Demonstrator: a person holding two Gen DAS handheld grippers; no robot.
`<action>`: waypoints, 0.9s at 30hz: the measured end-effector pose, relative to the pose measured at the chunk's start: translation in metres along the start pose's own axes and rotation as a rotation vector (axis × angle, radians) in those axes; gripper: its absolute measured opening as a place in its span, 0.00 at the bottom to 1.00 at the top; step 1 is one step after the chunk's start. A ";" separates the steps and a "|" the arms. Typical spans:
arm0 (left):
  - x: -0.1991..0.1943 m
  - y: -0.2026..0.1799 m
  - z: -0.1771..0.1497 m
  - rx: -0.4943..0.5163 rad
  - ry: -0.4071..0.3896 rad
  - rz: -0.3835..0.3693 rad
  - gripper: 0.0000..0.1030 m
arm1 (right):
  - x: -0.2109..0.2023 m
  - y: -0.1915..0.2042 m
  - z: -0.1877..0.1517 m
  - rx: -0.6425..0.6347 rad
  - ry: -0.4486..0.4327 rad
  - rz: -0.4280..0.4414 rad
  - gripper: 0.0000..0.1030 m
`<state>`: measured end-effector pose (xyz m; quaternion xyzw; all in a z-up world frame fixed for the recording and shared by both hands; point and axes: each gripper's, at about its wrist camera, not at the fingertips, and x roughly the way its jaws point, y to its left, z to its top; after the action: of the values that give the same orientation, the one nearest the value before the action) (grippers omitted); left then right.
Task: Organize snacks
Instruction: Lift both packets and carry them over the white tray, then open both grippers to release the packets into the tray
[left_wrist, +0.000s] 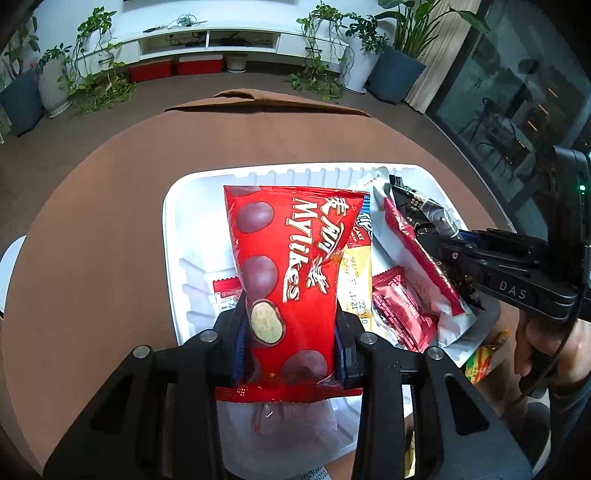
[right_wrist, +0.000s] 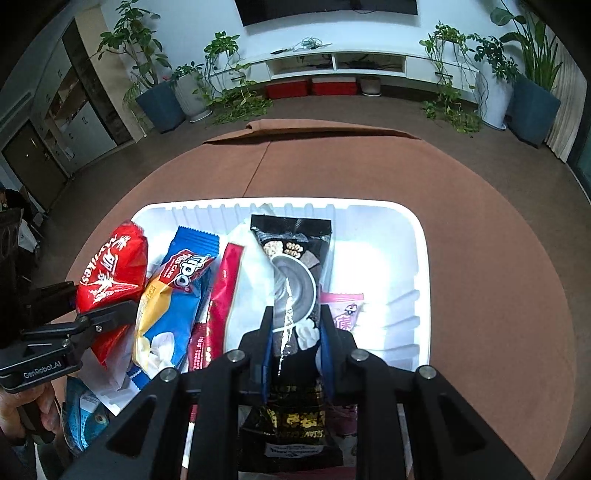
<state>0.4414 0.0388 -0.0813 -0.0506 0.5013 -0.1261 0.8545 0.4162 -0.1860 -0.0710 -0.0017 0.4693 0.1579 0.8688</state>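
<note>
**Op A:** Snacks first: where does each one sit against my grippers?

**Op B:** I have the left gripper (left_wrist: 291, 332) clenched on the red Mylikes bag (left_wrist: 284, 266). Its long axis runs straight up the left wrist frame, away from the fingers, and it hangs over the left half of the white tray (left_wrist: 173, 221). The right gripper (right_wrist: 295, 339) is clamped on the black sesame packet (right_wrist: 291, 258), which likewise points up the centre of its own frame, over the middle of the tray.

**Op A:** And between them?

**Op B:** In the right wrist view, the blue Tipo roll cake (right_wrist: 173, 295) and a slim red stick pack (right_wrist: 221, 288) lie side by side left of centre, all roughly parallel. A pink packet (right_wrist: 343, 306) sits just right of my black one.

**Op A:** So what does the next move turn on?

**Op B:** My guess: the free tray floor at right of that frame is nearest the right gripper, so the black packet goes down there, lengthwise; the Mylikes bag belongs on the left side. The brown tabotop — sorry, tabletop (right_wrist: 480, 221) — beyond holds nothing.
</note>
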 end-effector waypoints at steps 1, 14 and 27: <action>0.001 0.000 -0.001 0.000 -0.002 0.004 0.32 | 0.000 0.000 -0.001 0.000 -0.004 0.001 0.22; 0.004 -0.009 -0.009 0.018 -0.028 0.057 0.45 | -0.004 0.008 -0.008 -0.028 -0.024 -0.009 0.28; -0.014 -0.014 -0.016 0.012 -0.075 0.072 0.70 | -0.039 0.012 -0.004 -0.024 -0.095 -0.039 0.55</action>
<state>0.4185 0.0297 -0.0741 -0.0321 0.4698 -0.0963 0.8769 0.3898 -0.1857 -0.0402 -0.0138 0.4256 0.1466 0.8928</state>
